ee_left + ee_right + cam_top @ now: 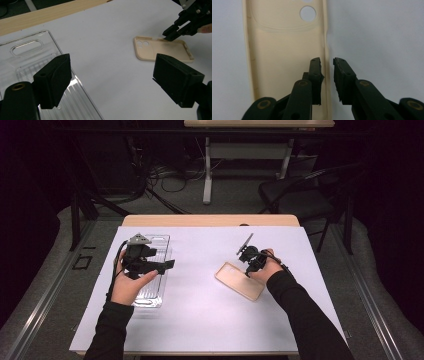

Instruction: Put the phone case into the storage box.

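White table sheet: right tool, narrowly parted, straddles beige phone case rim; left tool spread.

Right gripper meets the beige phone case (left gripper apart).

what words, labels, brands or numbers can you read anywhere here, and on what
None: there is no readable text.
The beige phone case is plain, with no brand or label.
The clear plastic tray carries only moulded ribs, no lettering.
The white table cover is blank.
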`<state>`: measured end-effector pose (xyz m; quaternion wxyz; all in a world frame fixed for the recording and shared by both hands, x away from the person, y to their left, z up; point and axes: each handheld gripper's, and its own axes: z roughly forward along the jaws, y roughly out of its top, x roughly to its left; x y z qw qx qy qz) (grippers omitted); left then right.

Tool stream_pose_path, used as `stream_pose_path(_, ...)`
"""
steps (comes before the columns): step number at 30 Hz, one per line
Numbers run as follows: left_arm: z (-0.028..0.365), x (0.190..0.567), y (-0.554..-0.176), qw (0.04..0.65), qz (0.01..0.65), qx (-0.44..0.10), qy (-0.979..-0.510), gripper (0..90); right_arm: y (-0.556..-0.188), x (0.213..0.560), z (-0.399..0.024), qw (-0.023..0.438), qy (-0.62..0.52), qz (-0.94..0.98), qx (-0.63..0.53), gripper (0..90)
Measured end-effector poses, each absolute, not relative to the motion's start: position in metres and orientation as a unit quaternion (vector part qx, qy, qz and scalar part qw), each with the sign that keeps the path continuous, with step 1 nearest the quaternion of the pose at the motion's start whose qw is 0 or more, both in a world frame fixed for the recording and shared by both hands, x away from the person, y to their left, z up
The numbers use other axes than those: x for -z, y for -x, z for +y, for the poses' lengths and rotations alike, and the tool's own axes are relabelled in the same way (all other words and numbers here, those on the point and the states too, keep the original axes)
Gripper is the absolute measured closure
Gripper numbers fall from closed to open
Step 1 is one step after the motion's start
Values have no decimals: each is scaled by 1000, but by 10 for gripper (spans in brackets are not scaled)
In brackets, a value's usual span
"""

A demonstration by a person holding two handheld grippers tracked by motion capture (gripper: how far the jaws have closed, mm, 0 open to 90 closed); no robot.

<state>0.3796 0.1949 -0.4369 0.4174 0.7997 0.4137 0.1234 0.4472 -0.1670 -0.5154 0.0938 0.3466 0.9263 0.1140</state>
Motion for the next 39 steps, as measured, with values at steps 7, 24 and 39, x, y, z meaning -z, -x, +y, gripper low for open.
stream_pose_path(7,195,437,-379,417,414,-123,-800,152,-447,516,-165,90,-354,924,-110,763)
stream_pose_path(24,194,438,-380,416,414,-124,-800,152,-448,519,-165,89,-346,928,-103,789)
stream_pose_path(39,194,438,-380,415,414,-123,-801,152,-449,523,-164,90,-350,927,-102,811)
